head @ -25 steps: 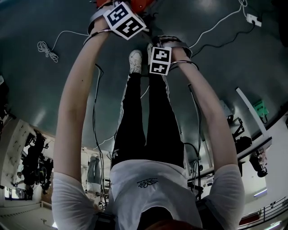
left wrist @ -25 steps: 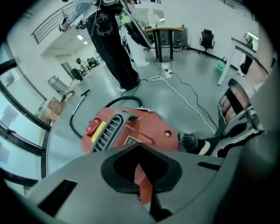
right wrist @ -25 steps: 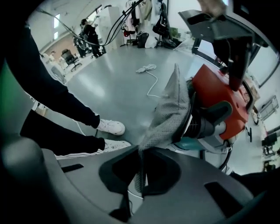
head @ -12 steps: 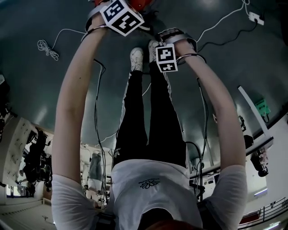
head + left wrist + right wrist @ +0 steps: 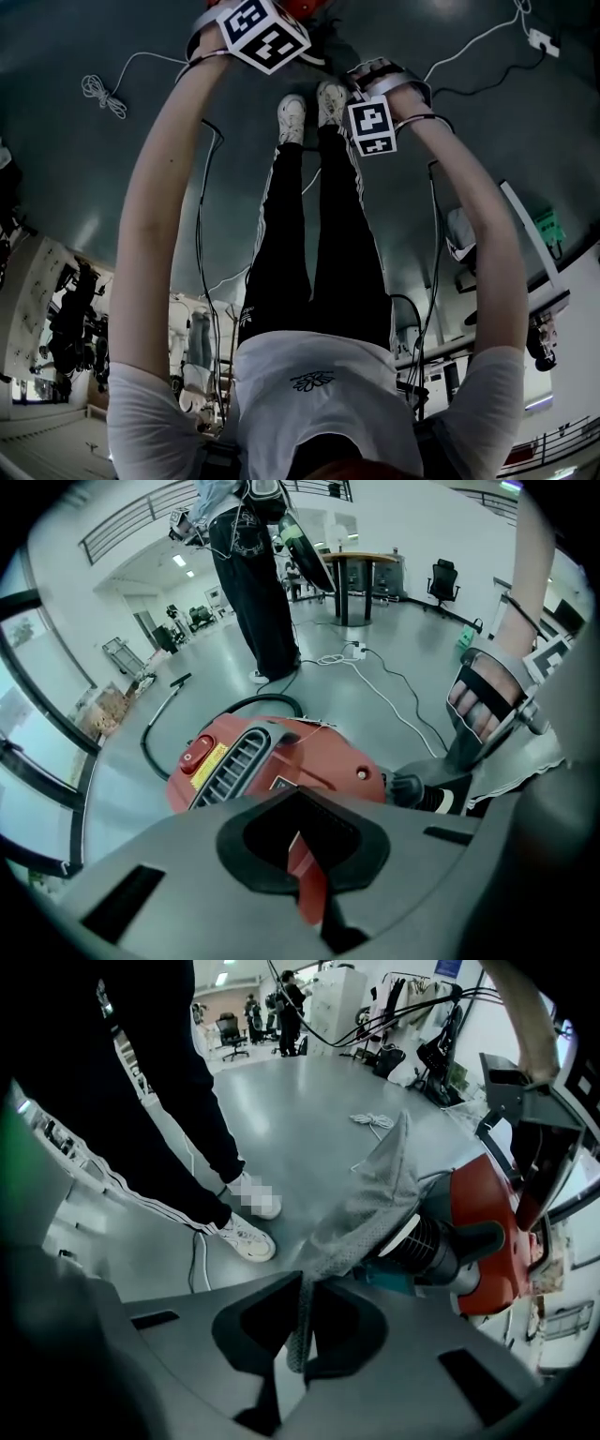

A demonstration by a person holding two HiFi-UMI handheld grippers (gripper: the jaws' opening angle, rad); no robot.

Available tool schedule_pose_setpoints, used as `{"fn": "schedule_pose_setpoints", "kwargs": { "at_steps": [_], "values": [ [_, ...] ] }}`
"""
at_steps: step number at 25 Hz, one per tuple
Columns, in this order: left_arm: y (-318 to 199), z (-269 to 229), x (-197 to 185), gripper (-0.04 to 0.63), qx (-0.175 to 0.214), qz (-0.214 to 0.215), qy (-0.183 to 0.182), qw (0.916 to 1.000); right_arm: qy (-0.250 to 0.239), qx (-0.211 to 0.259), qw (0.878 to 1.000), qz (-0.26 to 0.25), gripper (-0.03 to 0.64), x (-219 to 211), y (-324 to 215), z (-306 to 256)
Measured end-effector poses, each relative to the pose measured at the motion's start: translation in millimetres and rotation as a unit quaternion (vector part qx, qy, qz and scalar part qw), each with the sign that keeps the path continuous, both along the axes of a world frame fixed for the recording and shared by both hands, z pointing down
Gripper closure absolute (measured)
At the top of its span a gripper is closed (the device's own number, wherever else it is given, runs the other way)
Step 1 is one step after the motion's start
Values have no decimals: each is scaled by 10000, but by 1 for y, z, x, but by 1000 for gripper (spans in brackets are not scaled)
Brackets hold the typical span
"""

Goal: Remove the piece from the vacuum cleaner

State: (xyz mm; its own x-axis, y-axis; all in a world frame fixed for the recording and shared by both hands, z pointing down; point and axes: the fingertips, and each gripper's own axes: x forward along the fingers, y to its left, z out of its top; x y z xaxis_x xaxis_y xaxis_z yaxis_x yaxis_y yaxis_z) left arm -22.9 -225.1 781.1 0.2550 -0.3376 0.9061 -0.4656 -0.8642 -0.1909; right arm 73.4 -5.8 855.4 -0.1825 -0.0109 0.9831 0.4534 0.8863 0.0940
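Outstretched arms, right gripper on mesh bag

The grey floor carries a red vacuum, a black hose curling at its left, 2 white shoes, 1 coiled cord far left and a power strip far right.

Clipped by the head view's top edge: vacuum cleaner, only a red sliver left. Swallowed between the closed jaws of the left hand-held gripper: lower end of a red piece. Likewise buried in the right hand-held gripper: bottom edge of the grey mesh bag.
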Motion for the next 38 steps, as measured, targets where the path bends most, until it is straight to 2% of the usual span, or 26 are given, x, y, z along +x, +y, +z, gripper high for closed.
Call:
{"fn": "schedule_pose_setpoints", "kwargs": {
  "at_steps": [13,15,18,19,22,23,28,31,33,35,37,38],
  "values": [
    [1,2,-1,607,-63,-34,109,9999,-77,-102,9999,65,594,-27,21,-1],
    [0,0,-1,607,-35,-25,108,9999,-71,-233,9997,21,594,-32,31,-1],
    [-1,-1,-2,607,-11,-42,126,9999,83,-691,9967,-408,594,-28,72,6],
    [0,-1,-2,607,-13,-55,149,9999,105,-790,9965,-249,594,-24,82,10],
    [-1,-1,-1,607,58,-148,336,9993,72,-863,9891,1189,594,-13,70,18],
    [-2,-1,-1,607,92,-218,405,9989,38,-815,9861,1451,594,-11,60,18],
    [-3,-1,-3,607,102,-535,540,9971,-184,-689,9753,2091,594,-18,29,12],
    [-3,-1,-4,607,107,-673,616,9958,-131,-664,9778,1984,594,-23,29,11],
    [-3,1,-4,607,32,-1044,828,9911,-104,-675,9790,1920,594,-24,32,9],
    [-1,2,-5,607,-182,-1555,1028,9823,-104,-700,9761,2057,594,-23,33,5],
    [7,-9,-10,607,-242,-2096,1362,9680,-132,-711,9707,2293,594,-24,32,-2],
    [12,-19,-15,607,-161,-2448,1630,9556,-153,-695,9681,2402,594,-24,32,-9]
  ]
}}
